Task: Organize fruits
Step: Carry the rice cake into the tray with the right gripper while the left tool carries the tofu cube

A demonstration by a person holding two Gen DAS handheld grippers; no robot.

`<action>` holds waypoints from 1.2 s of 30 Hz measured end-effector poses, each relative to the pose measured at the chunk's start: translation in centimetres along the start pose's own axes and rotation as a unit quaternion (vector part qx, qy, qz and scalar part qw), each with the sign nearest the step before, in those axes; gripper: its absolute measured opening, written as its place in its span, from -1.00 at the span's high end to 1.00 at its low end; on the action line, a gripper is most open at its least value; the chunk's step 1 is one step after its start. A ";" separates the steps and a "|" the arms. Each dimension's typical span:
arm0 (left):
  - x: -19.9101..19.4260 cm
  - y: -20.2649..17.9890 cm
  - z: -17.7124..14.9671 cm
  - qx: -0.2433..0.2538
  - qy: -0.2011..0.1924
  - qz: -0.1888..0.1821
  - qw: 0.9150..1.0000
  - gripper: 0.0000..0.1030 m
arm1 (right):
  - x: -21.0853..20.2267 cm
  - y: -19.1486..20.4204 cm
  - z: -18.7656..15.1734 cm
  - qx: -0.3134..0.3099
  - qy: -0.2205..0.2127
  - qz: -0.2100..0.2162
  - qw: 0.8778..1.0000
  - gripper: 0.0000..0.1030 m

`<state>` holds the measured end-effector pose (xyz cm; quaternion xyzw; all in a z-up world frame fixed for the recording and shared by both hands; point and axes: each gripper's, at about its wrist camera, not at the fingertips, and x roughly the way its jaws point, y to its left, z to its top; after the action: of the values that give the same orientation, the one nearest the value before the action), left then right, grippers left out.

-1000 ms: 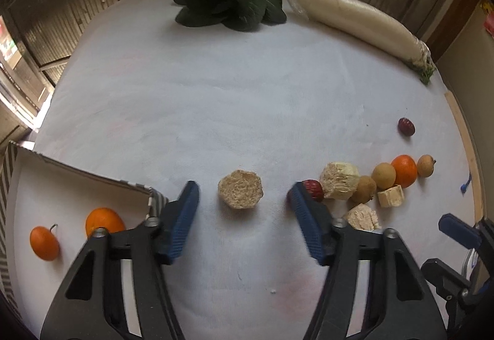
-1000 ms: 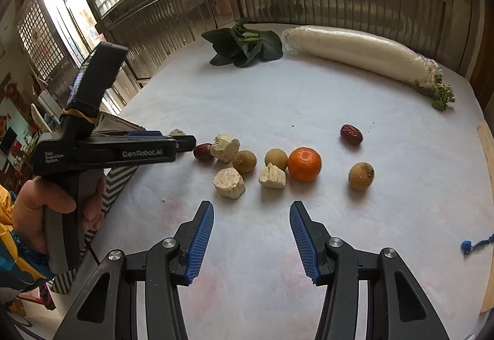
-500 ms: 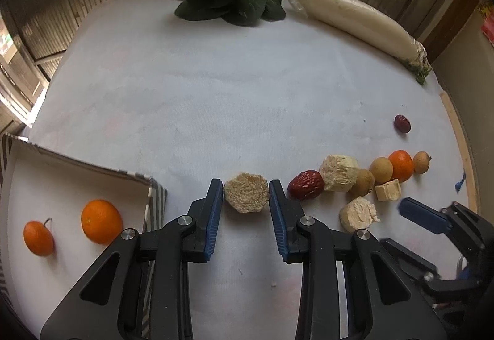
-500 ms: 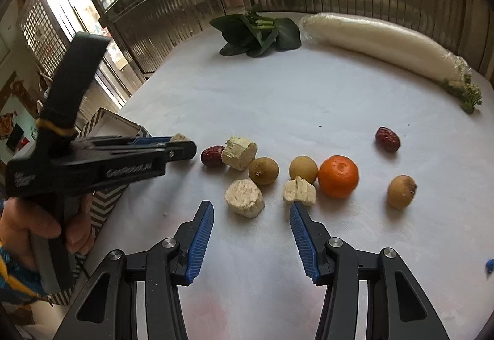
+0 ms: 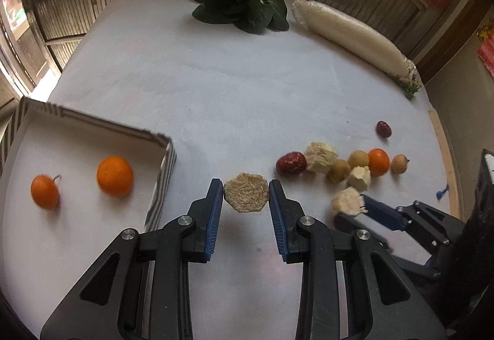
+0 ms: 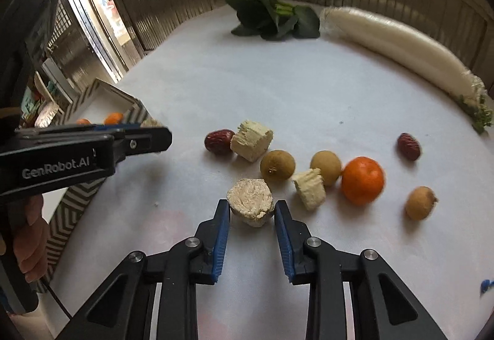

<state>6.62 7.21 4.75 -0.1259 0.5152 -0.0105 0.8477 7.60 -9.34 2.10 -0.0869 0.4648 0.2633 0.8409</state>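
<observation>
While both clamp pale chunks, left tool [image 5: 246, 196] reads "GenRobot.AI", right tool [image 6: 251, 210] just closed.

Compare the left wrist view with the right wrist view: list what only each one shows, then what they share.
Only the left wrist view: the box's white inside, with two oranges fully in sight.
Only the right wrist view: a hand holding the left gripper.
Both: each gripper's fingers pinching a tan cut chunk, the right gripper's jaws having just closed; the loose fruit row, leafy greens and white radish.
</observation>
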 end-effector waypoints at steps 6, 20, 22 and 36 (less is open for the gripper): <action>-2.8 0.5 -2.0 -0.003 -0.016 0.008 1.000 0.42 | -4.1 0.4 -1.0 0.011 -0.030 0.007 0.999 0.44; -7.7 2.6 -5.4 -0.008 -0.045 0.024 0.999 0.42 | -7.7 5.5 -1.7 -0.010 -0.057 0.023 0.998 0.44; -8.3 3.2 -5.7 -0.010 -0.049 0.031 0.998 0.42 | -7.6 6.4 -1.6 -0.015 -0.055 0.027 0.998 0.44; -11.3 9.4 -7.5 -0.054 -0.068 0.071 0.994 0.42 | -6.1 13.4 -0.4 -0.072 -0.049 0.057 0.995 0.44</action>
<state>-6.35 16.44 9.22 -0.1352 0.4642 0.0856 0.8712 -2.34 -0.42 8.22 -0.1071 0.4068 0.3477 0.8380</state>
